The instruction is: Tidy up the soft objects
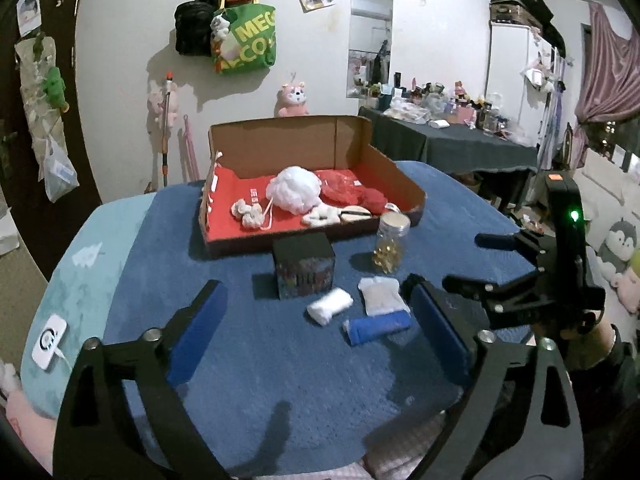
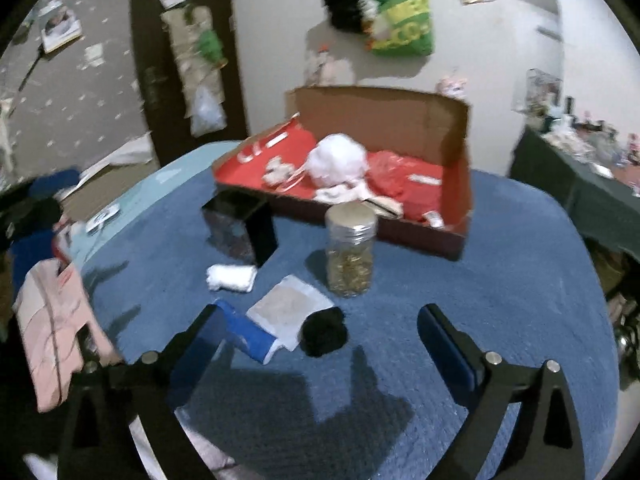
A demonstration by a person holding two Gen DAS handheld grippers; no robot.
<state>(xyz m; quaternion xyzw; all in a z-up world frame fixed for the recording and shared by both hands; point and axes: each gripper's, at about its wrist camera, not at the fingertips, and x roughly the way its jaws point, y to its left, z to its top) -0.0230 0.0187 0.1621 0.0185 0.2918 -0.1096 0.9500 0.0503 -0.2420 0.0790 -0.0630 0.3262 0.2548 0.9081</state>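
A cardboard box (image 1: pixel 352 136) with a red lining holds a white puff (image 1: pixel 294 189), red cloth (image 1: pixel 348 191) and small white soft pieces (image 1: pixel 249 213); the box also shows in the right wrist view (image 2: pixel 456 148). On the blue mat lie a white roll (image 1: pixel 330 305), a blue roll (image 1: pixel 378 326) and a white folded cloth (image 1: pixel 382 294). The right wrist view shows the same white roll (image 2: pixel 232 278), blue roll (image 2: pixel 248 334), folded cloth (image 2: pixel 290 304) and a black soft ball (image 2: pixel 324 330). My left gripper (image 1: pixel 316 328) is open above the mat. My right gripper (image 2: pixel 320 344) is open, with the black ball between its fingers.
A black cube box (image 1: pixel 303 265) and a clear jar with gold contents (image 1: pixel 390 246) stand in front of the cardboard box. A cluttered dark table (image 1: pixel 460 140) stands behind on the right. A white device (image 1: pixel 50 342) lies at the left mat edge.
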